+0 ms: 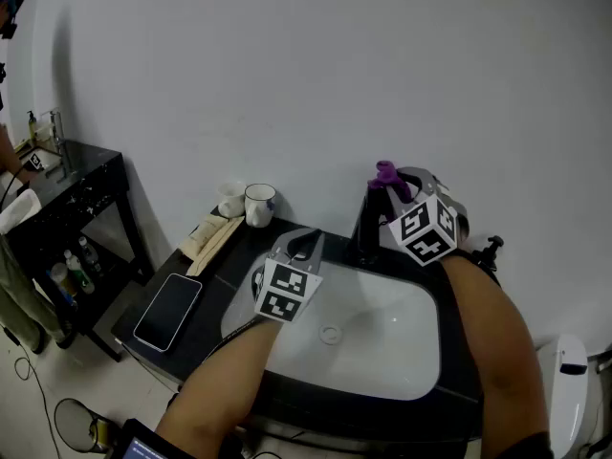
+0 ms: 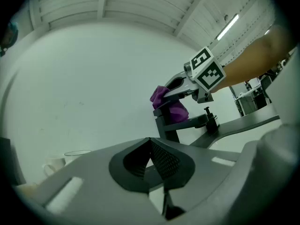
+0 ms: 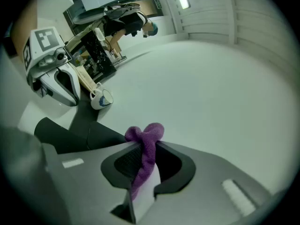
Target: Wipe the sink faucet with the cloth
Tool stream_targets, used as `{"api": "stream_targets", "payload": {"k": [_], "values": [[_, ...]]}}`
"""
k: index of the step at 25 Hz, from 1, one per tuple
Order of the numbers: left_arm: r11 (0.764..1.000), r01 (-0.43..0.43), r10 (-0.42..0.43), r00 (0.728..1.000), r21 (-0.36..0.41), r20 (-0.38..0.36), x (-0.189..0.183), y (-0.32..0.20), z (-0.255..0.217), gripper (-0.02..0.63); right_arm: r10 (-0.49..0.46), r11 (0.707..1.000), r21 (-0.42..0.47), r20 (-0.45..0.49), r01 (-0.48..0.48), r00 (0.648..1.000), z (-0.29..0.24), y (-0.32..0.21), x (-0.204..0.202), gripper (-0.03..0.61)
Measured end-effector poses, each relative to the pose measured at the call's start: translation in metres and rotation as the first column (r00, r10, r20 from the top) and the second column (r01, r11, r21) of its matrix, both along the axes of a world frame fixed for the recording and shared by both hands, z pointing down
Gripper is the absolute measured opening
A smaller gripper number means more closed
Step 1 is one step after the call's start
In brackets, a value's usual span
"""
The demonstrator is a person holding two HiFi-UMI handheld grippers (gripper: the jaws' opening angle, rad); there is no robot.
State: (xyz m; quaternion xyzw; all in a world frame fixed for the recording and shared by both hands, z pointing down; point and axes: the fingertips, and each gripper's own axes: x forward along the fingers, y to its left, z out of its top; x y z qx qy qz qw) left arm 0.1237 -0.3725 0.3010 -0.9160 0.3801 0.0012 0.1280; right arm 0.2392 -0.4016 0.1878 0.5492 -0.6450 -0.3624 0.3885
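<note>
so the right gripper (image 1: 400, 191) has the purple cloth (image 1: 385, 172) pinched tight right at the top of the black faucet (image 1: 366, 229), whose upright body drops straight below it, while the left gripper (image 1: 304, 245), closed on nothing, hangs further off over the sink (image 1: 378, 352).

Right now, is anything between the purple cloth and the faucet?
Nothing visible stands between them. The purple cloth, clamped in the right gripper, sits against the top of the black faucet.
</note>
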Motion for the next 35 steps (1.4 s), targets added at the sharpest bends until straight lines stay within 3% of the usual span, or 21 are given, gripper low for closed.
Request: {"api": "stream_targets", "payload": {"k": [3,10,19,25,30,35], "values": [[1.000,-0.014,0.014,1.000,0.010,0.007,0.004,0.000,-0.001,0.017,-0.007,0.999,-0.041,-0.046,0.005,0.999,0.013,-0.003,-0.006,0.067],[1.000,-0.011,0.011,1.000,0.018,0.023,0.004,-0.002,0.000,0.017,-0.049,0.998,-0.045,-0.120,0.044,0.992,0.020,0.020,-0.018,0.064],[1.000,-0.012,0.011,0.998,0.023,0.054,0.005,-0.001,0.003,0.017,-0.176,0.984,-0.055,-0.142,0.170,0.974,0.029,0.105,-0.057,0.066],[1.000,-0.003,0.002,0.998,0.018,0.066,0.003,-0.002,0.006,0.017,-0.221,0.975,-0.058,-0.144,0.214,0.965,0.043,0.151,-0.060,0.067],[1.000,0.003,-0.004,0.998,0.012,0.065,0.002,-0.003,0.006,0.018,-0.195,0.981,-0.023,-0.210,0.195,0.958,0.043,0.159,-0.046,0.067],[1.000,-0.004,0.003,0.998,0.011,0.063,0.004,-0.003,0.006,0.017,-0.128,0.991,-0.008,-0.285,0.131,0.950,0.055,0.120,-0.024,0.067]]}}
